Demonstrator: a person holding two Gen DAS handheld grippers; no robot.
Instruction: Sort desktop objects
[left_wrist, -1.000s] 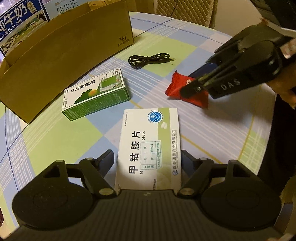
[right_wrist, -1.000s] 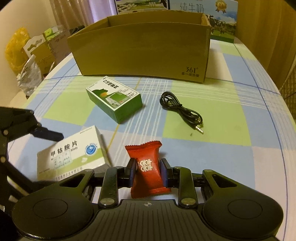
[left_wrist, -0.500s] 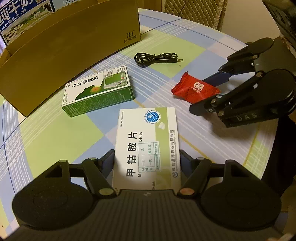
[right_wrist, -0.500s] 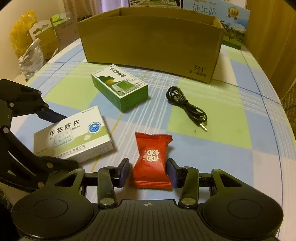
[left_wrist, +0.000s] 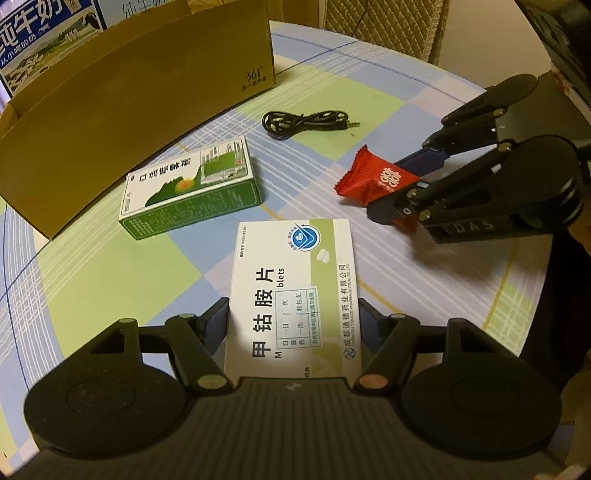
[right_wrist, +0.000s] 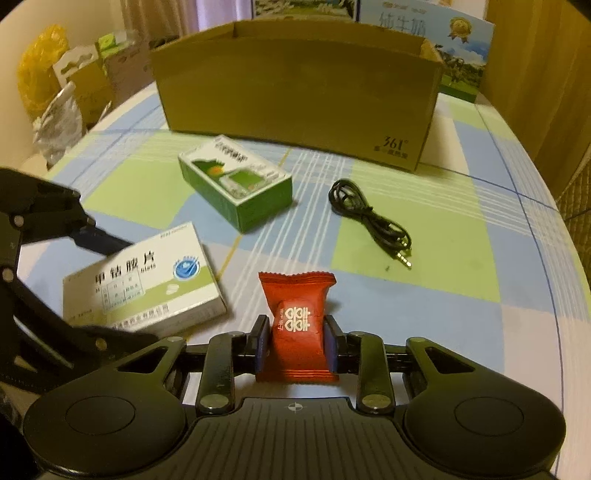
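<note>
We judge the sorting barely begun: our right tongs (right_wrist: 294, 341) are clamped on the red candy packet (right_wrist: 297, 325) and our left tongs (left_wrist: 293, 325) grip the white medicine box (left_wrist: 295, 299), both near the worktop's (right_wrist: 424, 295) front edge. The green box (right_wrist: 236, 188) and black cable (right_wrist: 369, 218) lie untouched mid-worktop, short of the cardboard box (right_wrist: 295, 92) at the back edge.

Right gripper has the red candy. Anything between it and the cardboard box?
The black audio cable and the green medicine box lie on the table between the red candy packet and the cardboard box. Both lie flat, likely cleared by lifting over.
</note>
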